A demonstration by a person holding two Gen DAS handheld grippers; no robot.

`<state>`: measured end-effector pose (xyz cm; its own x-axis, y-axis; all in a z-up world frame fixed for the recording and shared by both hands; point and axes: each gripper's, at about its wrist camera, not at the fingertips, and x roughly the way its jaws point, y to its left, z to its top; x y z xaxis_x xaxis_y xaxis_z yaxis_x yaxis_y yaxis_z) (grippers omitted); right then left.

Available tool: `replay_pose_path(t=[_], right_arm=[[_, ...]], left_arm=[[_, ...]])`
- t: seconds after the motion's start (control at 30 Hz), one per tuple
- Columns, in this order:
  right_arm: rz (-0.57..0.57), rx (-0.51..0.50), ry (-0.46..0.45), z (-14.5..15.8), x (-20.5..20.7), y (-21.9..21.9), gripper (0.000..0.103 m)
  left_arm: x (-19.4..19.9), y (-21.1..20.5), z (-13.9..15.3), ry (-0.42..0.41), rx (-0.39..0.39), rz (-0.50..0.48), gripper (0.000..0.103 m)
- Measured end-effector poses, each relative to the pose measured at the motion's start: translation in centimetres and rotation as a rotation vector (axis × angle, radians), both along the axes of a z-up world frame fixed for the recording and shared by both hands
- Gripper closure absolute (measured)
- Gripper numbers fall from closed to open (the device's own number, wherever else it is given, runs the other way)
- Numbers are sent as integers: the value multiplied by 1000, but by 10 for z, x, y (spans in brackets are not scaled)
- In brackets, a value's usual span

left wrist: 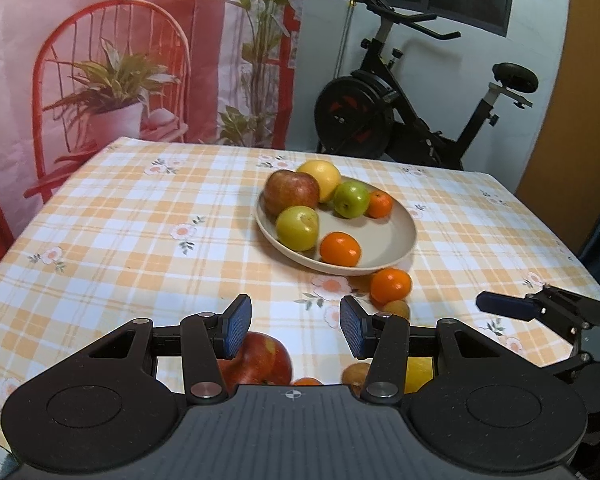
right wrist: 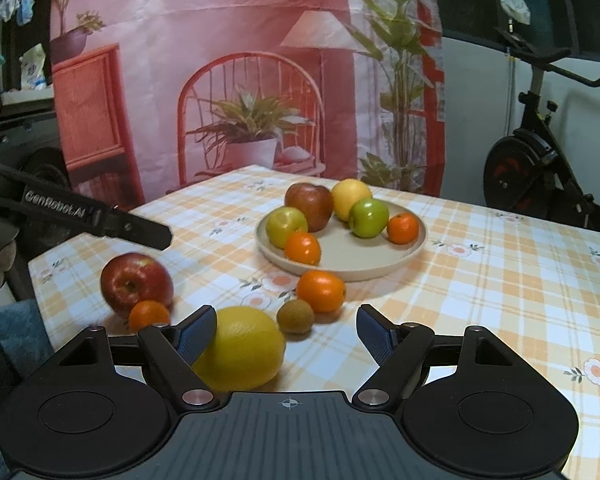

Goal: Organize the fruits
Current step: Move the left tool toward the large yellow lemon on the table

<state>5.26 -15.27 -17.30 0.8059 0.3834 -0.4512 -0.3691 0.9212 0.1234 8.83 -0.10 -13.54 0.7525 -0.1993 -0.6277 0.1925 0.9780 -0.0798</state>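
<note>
- Two black hand-held tools with blue pads are hovering over a bench [right wrist: 500, 280] draped in an orange-and-white checked floral cloth.
- The left tool [left wrist: 296, 326] is hanging released above the cloth, nothing between its pads, with a large red apple [left wrist: 256, 360] lying just beneath its left finger.
- The right tool [right wrist: 287, 334] is gaping wide and empty, its left pad [right wrist: 196, 336] sitting just in front of a big yellow lemon [right wrist: 244, 348]; whether they touch cannot be told.
- A round beige ceramic plate [right wrist: 380, 266] is sitting mid-bench, carrying a red apple, a yellow citrus, two green apples and two small oranges.
- A loose orange [right wrist: 321, 291], a brown kiwi [right wrist: 295, 316] and a small orange [right wrist: 149, 314] are waiting on the cloth near the lemon, outside the plate.
</note>
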Motion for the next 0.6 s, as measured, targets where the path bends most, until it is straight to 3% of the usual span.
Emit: replay_pose_path(t=[0.33,0.6], right_arm=[[53,-1,89,-9,-2,5,27],[53,15,134,-17,3,2,15]], left_arm=[[-6,-11,-5,38,-6,-70,52],[-4,-14,-8,60,-10,-86,52]])
